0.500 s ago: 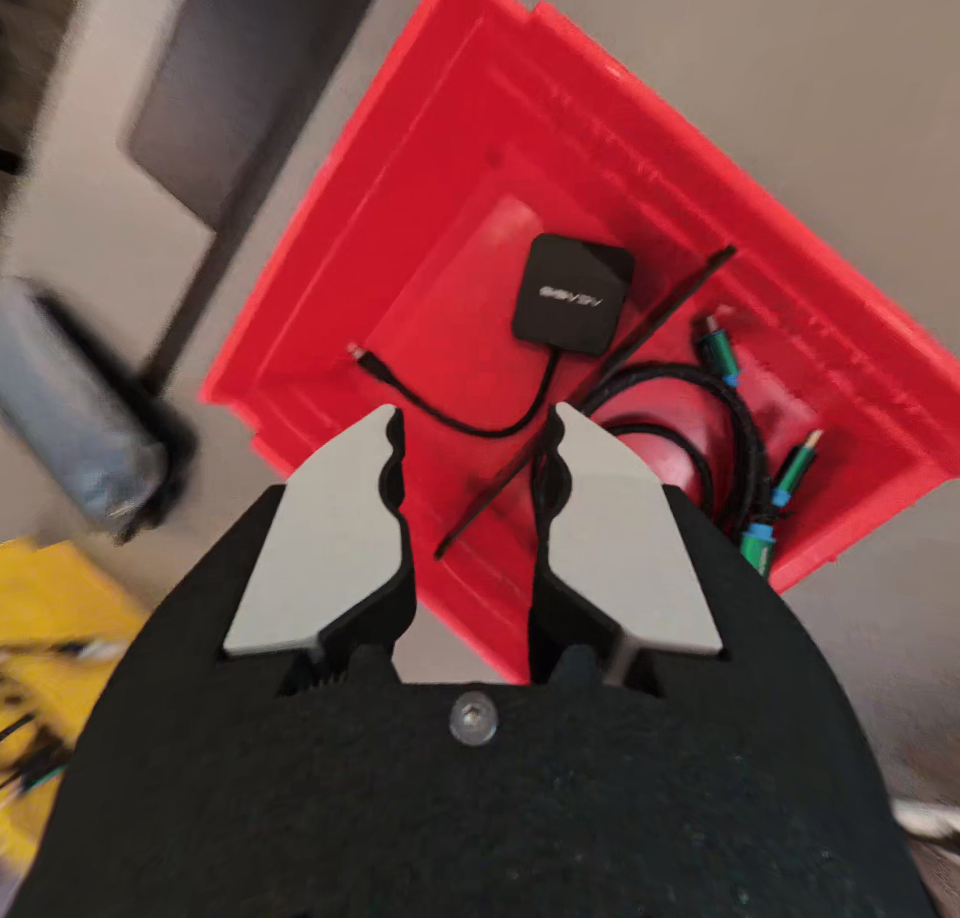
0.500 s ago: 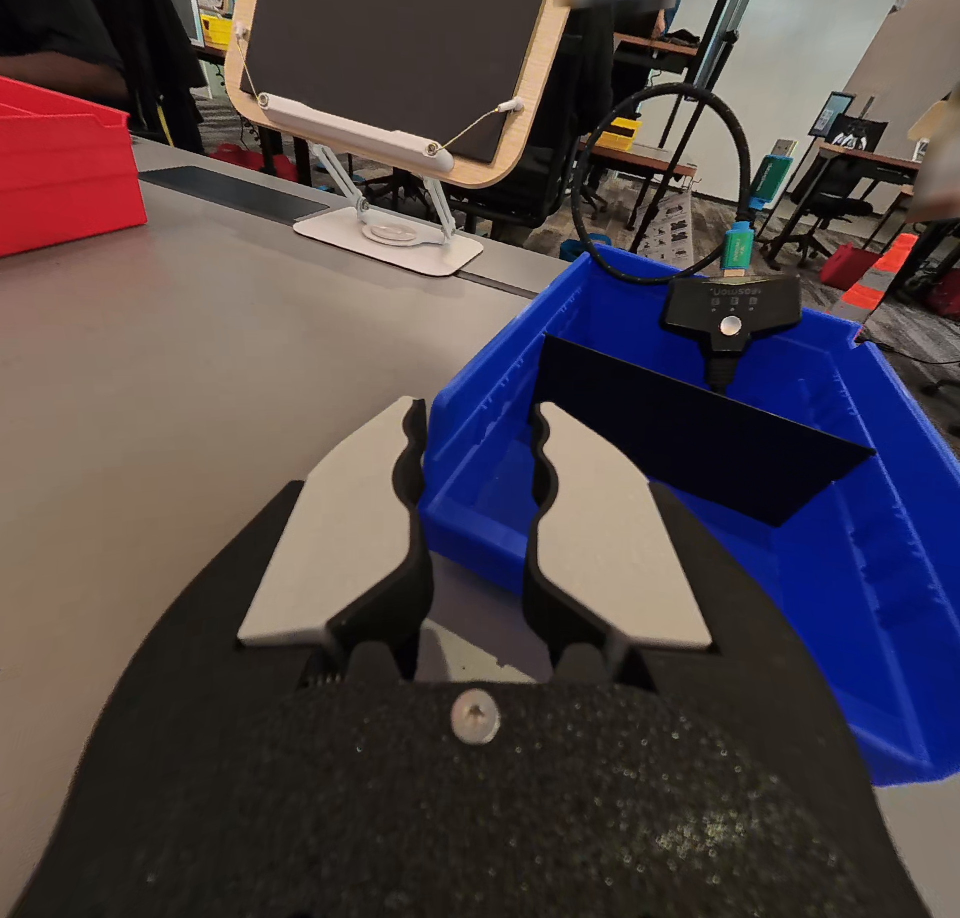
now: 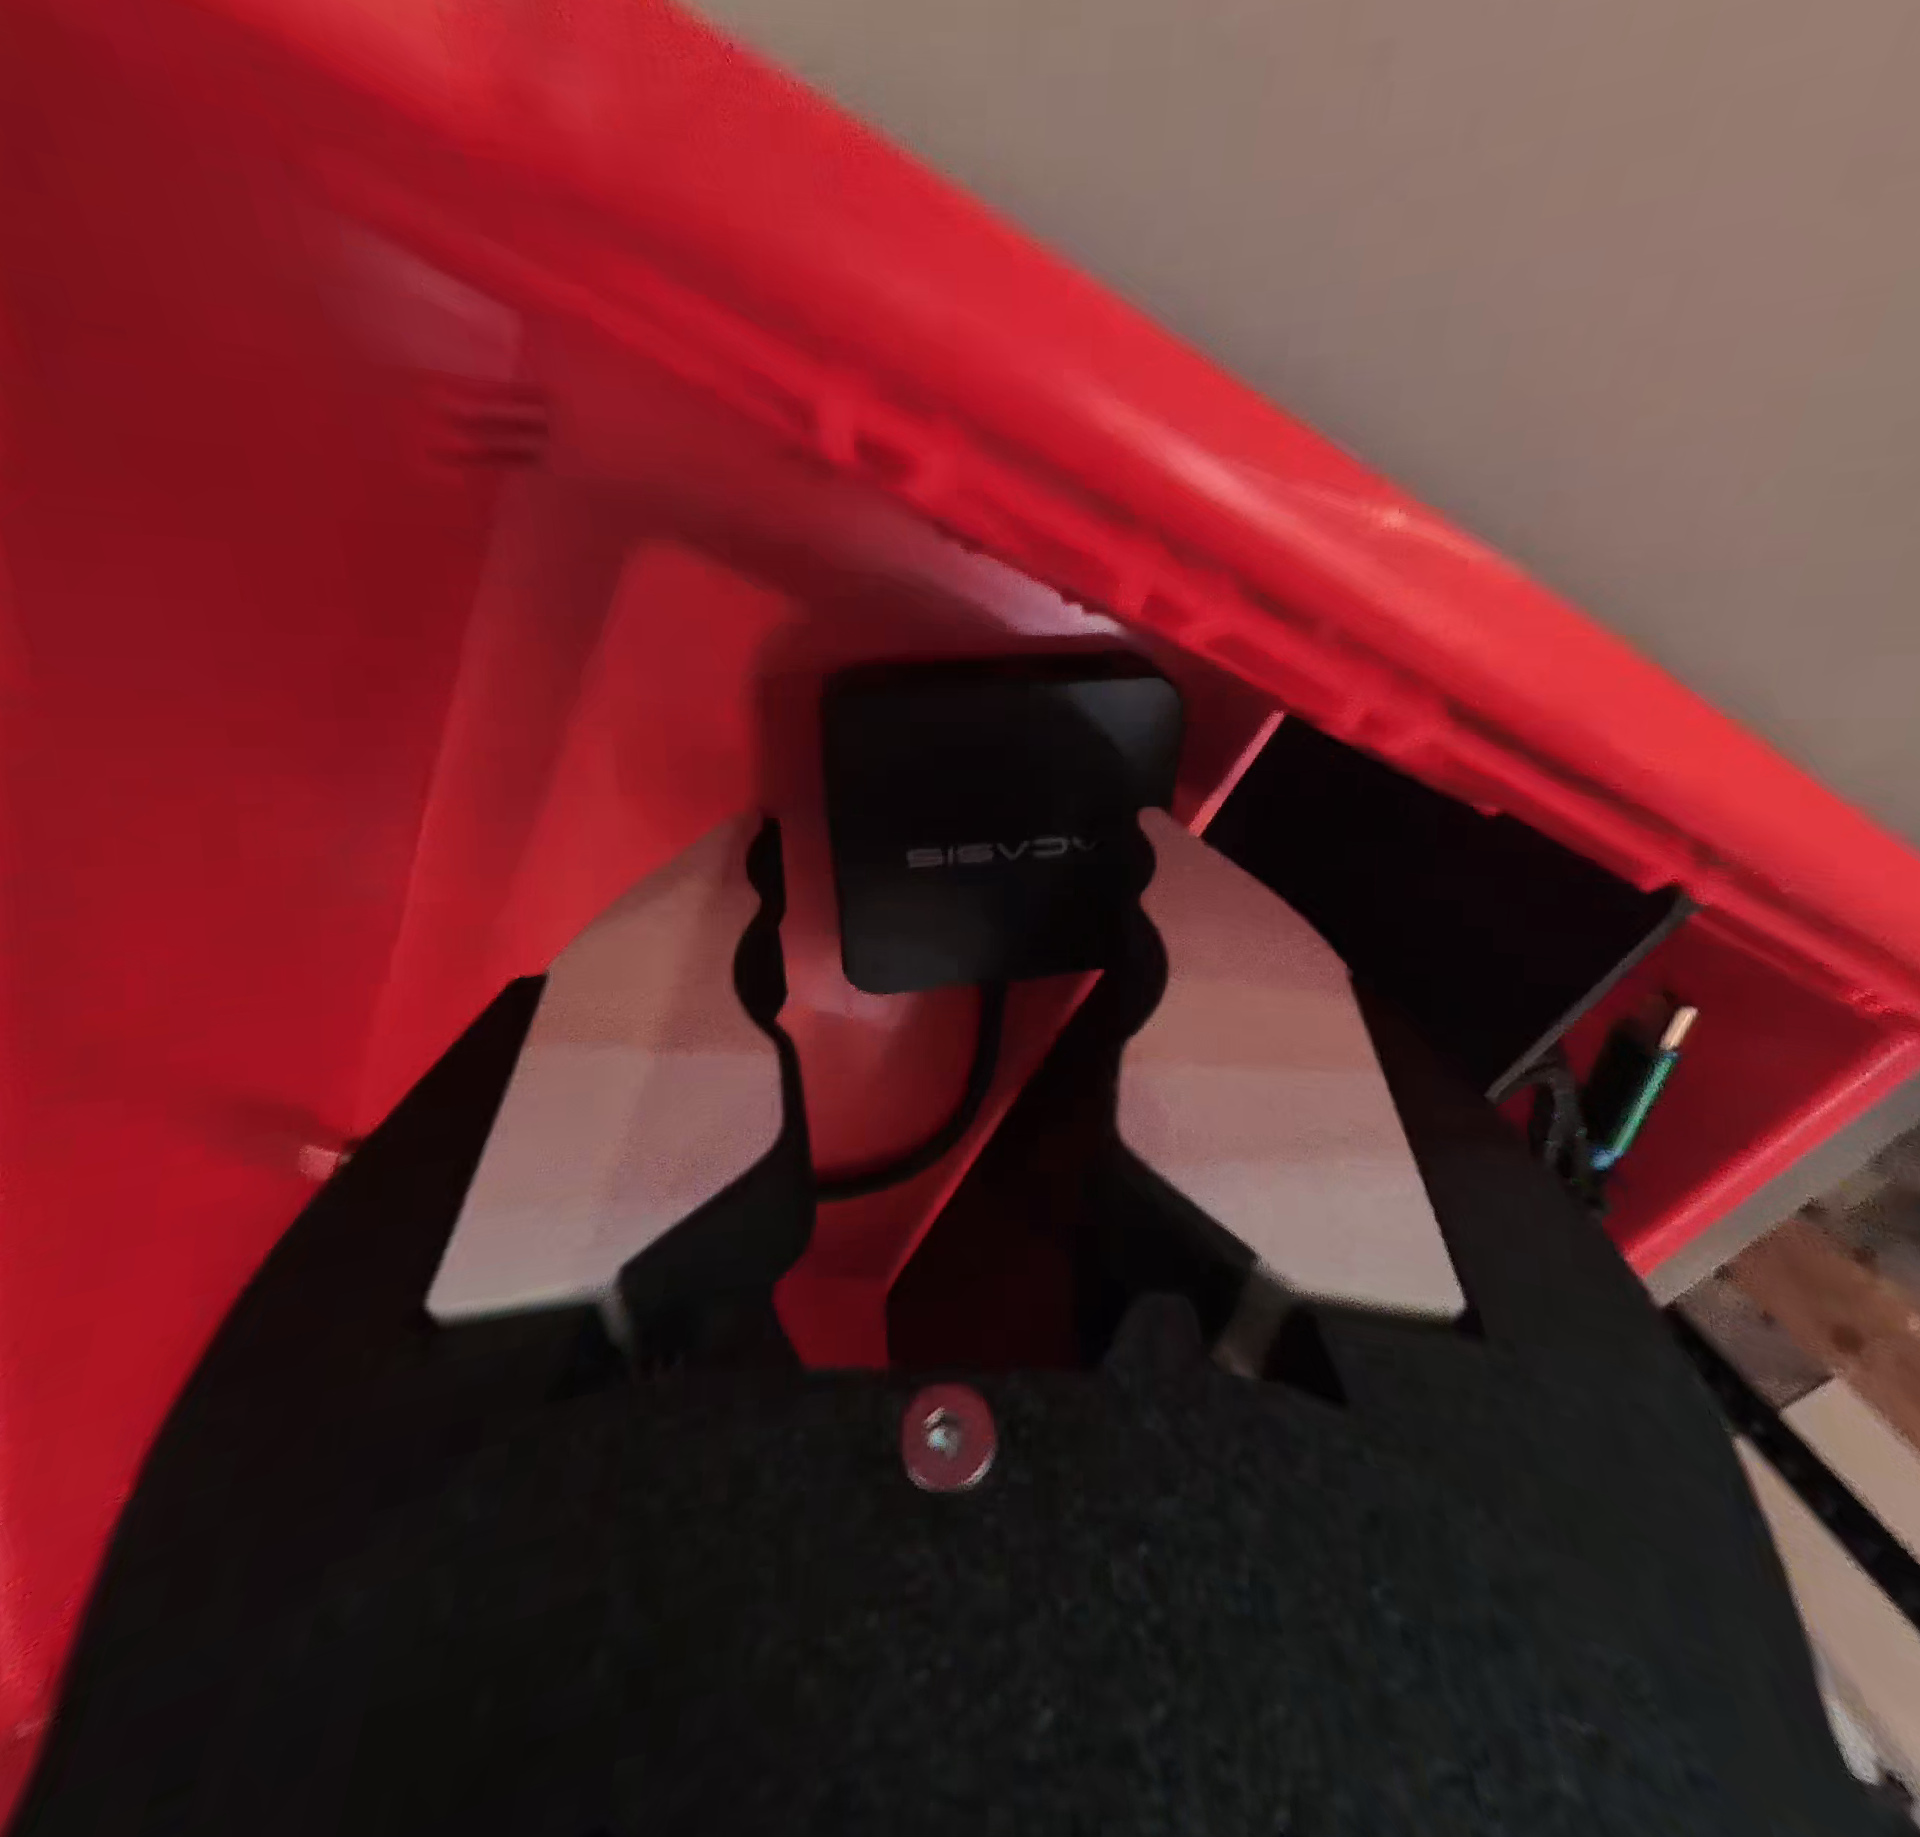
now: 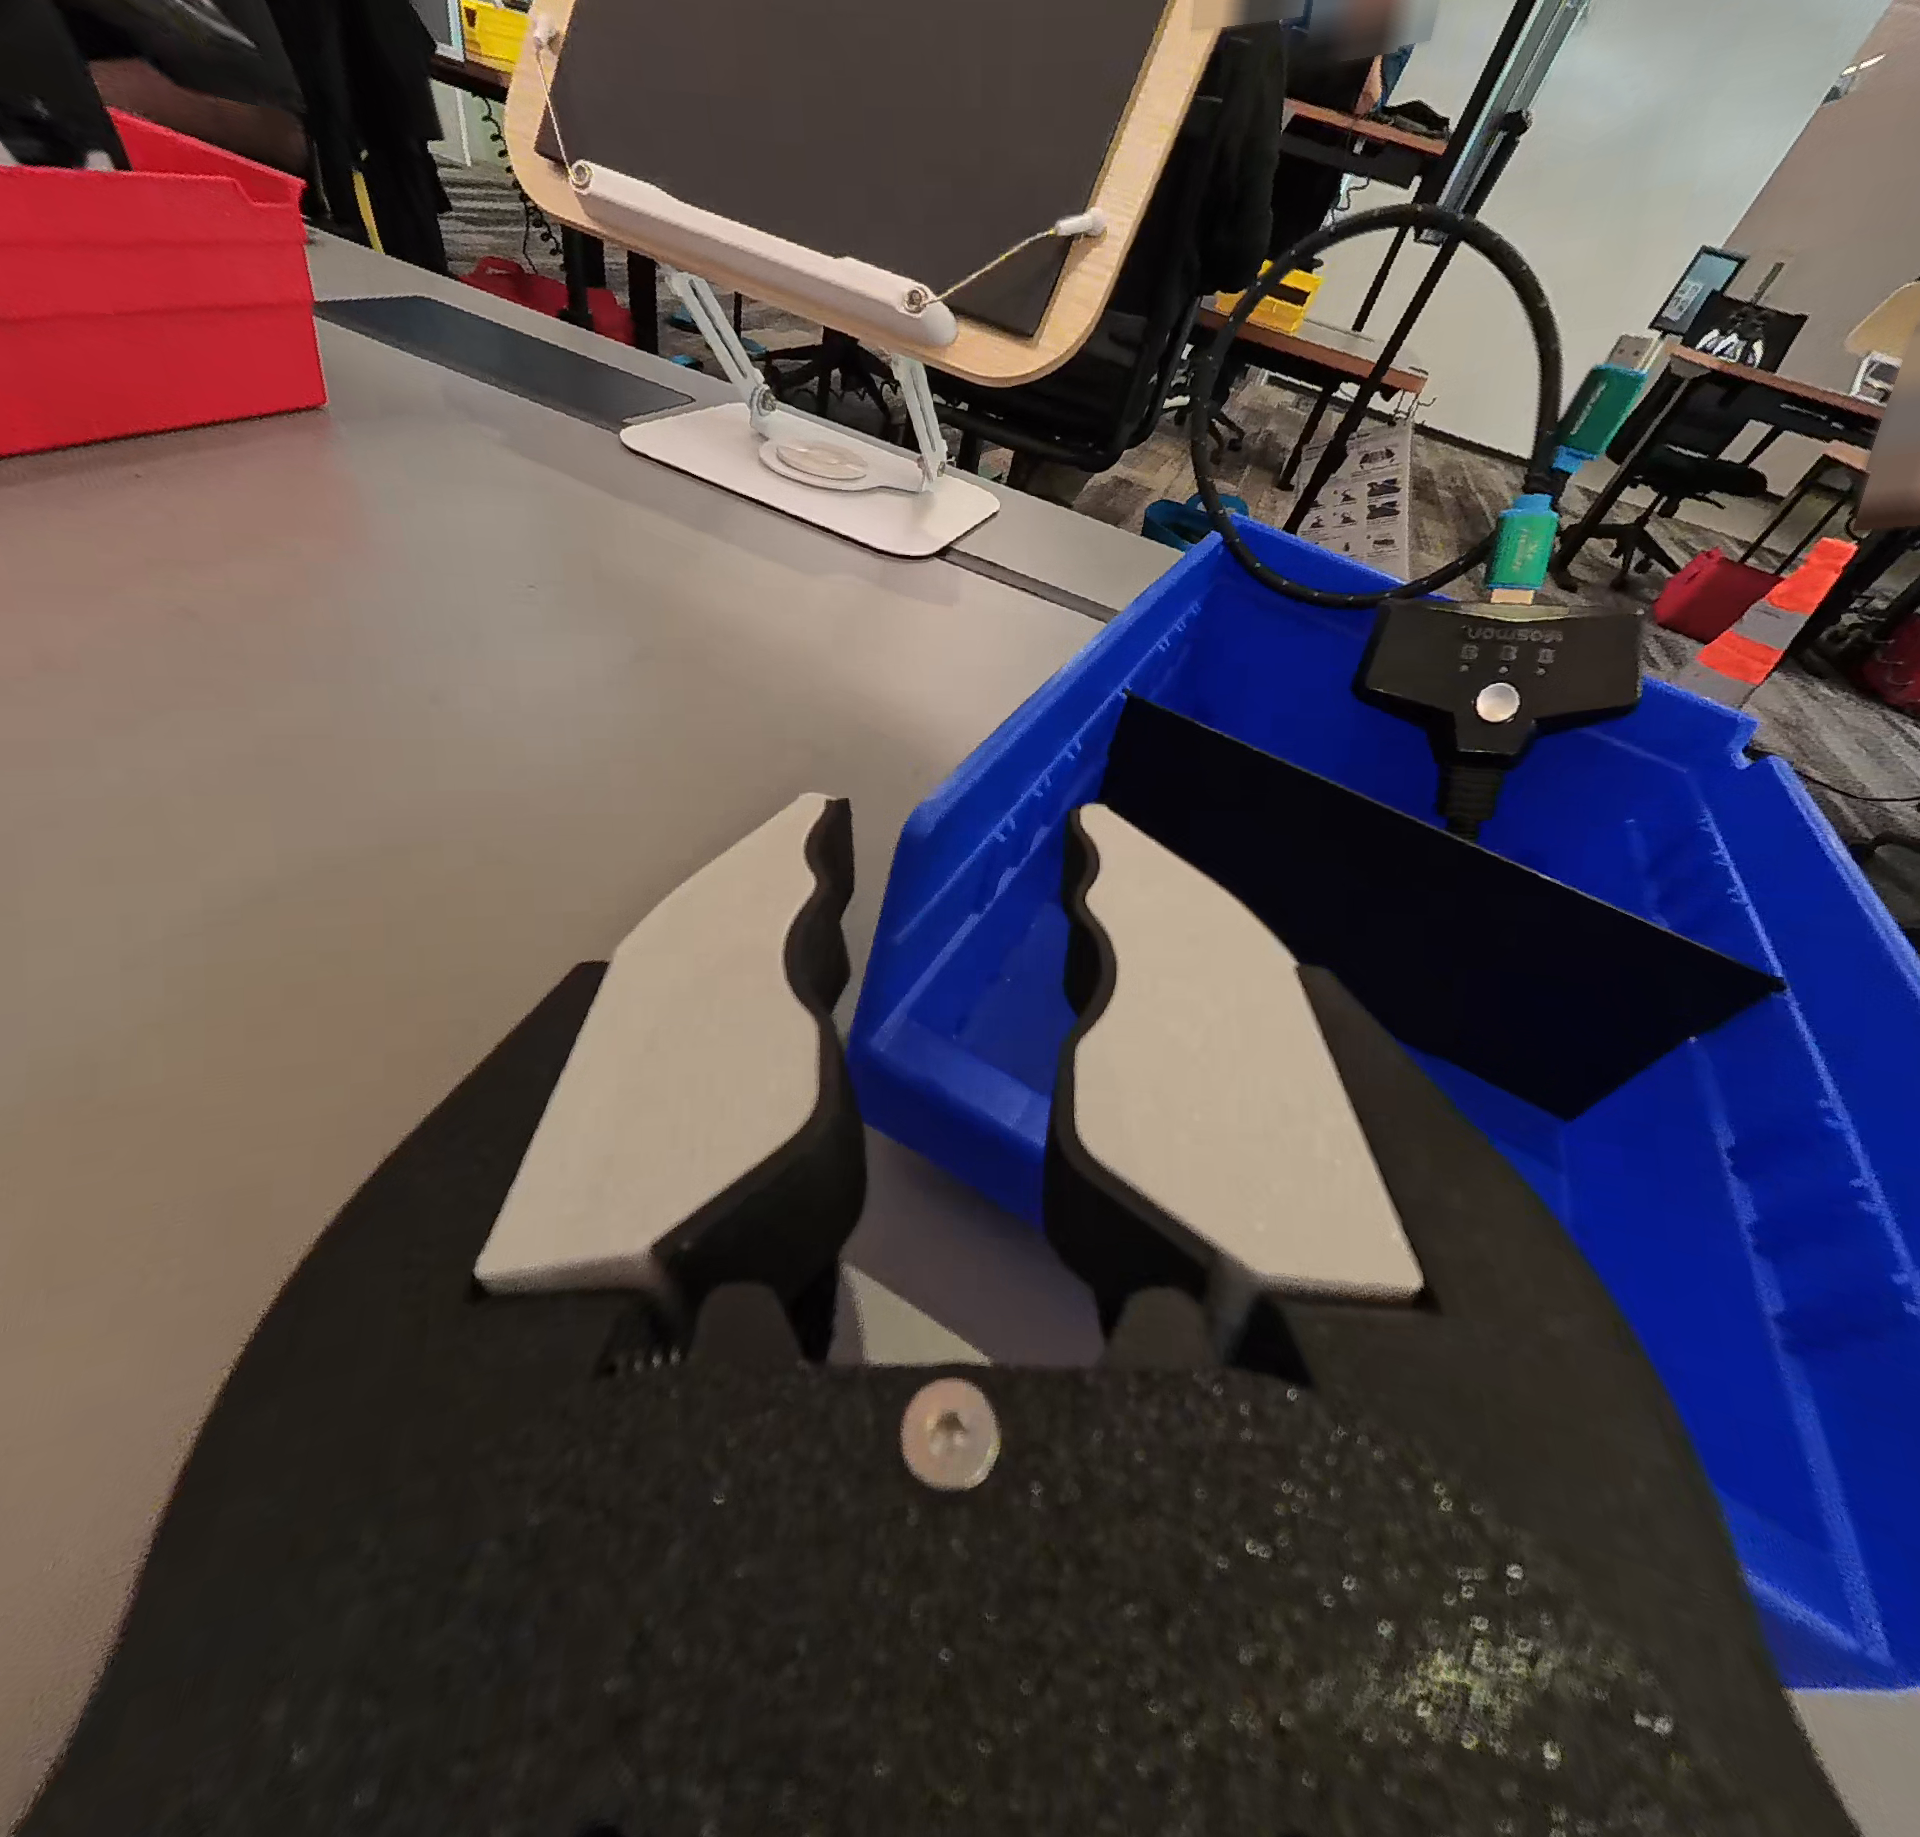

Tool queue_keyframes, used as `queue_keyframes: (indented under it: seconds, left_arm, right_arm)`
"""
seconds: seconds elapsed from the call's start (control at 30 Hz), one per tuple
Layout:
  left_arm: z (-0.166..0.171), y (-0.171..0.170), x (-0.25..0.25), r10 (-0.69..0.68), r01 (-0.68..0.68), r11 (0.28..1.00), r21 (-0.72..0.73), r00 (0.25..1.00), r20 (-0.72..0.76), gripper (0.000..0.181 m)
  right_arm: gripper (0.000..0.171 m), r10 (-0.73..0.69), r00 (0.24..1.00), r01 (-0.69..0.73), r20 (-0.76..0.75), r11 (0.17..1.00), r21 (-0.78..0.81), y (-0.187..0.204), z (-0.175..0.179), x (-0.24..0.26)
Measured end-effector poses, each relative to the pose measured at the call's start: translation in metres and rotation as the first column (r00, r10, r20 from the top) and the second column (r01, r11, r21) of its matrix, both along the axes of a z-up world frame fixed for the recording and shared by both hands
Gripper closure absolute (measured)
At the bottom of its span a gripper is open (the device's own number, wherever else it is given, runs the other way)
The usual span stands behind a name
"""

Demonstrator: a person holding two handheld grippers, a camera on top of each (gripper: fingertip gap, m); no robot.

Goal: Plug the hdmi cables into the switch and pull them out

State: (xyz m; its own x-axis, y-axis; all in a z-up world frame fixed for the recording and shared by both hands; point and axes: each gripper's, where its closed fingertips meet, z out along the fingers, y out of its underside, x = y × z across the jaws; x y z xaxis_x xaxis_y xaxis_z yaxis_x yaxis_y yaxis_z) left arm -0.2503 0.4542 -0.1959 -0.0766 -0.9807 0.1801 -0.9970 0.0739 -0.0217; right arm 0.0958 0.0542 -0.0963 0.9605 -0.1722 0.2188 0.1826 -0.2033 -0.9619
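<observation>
In the left wrist view, the left gripper (image 3: 951, 852) points down into the red bin (image 3: 727, 353), its jaws spread wide. A flat black square box (image 3: 1003, 821) with a thin black lead (image 3: 925, 1133) lies on the bin floor between the fingertips. The picture is blurred, so whether the right-hand finger touches the box's edge cannot be told. At about 3 o'clock, a black divider (image 3: 1455, 894) crosses the bin, and beyond it a green HDMI plug (image 3: 1647, 1065) with a metal tip shows at about 4 o'clock.

In the right wrist view, the right gripper (image 4: 961, 826) is held low and nearly level over the grey table (image 4: 364, 748), jaws apart and holding nothing, fingertips at the near corner of the blue bin (image 4: 1766, 1216). At 2 o'clock the black switch (image 4: 1501, 670) leans on the bin's far rim, a green-ended HDMI cable (image 4: 1522, 546) plugged into its top and looping upward. A tablet stand (image 4: 831, 229) sits at 12 o'clock.
</observation>
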Motion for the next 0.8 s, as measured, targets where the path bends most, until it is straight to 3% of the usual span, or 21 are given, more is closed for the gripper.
queue_keyframes:
  seconds: [0.17,0.2,0.23,0.53,0.6,0.67,0.73,0.8]
  left_arm:
    - [0.005,0.000,0.001,-0.007,0.008,1.000,-0.017,0.999,0.045,0.139]
    - [0.009,0.006,0.002,-0.013,0.012,1.000,0.019,0.997,0.082,0.152]
    - [0.011,0.014,0.000,-0.034,0.026,0.997,0.069,0.993,0.110,0.181]
    - [0.019,0.016,-0.021,-0.038,0.025,0.995,0.093,0.988,0.149,0.181]
    - [0.026,0.032,-0.030,-0.032,0.012,0.985,0.174,0.993,0.115,0.181]
    - [0.033,0.049,-0.042,-0.008,-0.015,0.965,0.262,0.996,0.087,0.162]
    - [0.034,0.061,-0.055,0.098,-0.105,0.949,0.296,0.994,0.039,0.137]
    - [0.030,0.068,-0.066,0.250,-0.233,0.919,0.318,0.968,-0.011,0.132]
  right_arm:
    - [0.133,-0.002,1.000,0.002,0.005,1.000,-0.005,0.004,-0.001,-0.001]
    - [0.133,0.000,1.000,0.000,0.006,1.000,-0.004,0.006,0.000,-0.002]
    - [0.133,0.003,1.000,-0.003,0.012,1.000,-0.005,0.007,0.000,-0.003]
    - [0.133,0.010,0.994,-0.008,0.106,1.000,-0.011,0.015,0.016,-0.012]
    - [0.133,0.013,0.993,-0.012,0.118,1.000,-0.009,0.014,0.019,-0.016]
    - [0.133,0.012,0.991,-0.010,0.133,1.000,-0.015,0.012,0.020,-0.019]
    - [0.134,0.012,0.991,-0.010,0.136,1.000,-0.019,0.011,0.018,-0.022]
    - [0.134,0.020,0.991,-0.016,0.136,0.999,-0.029,0.010,0.015,-0.025]
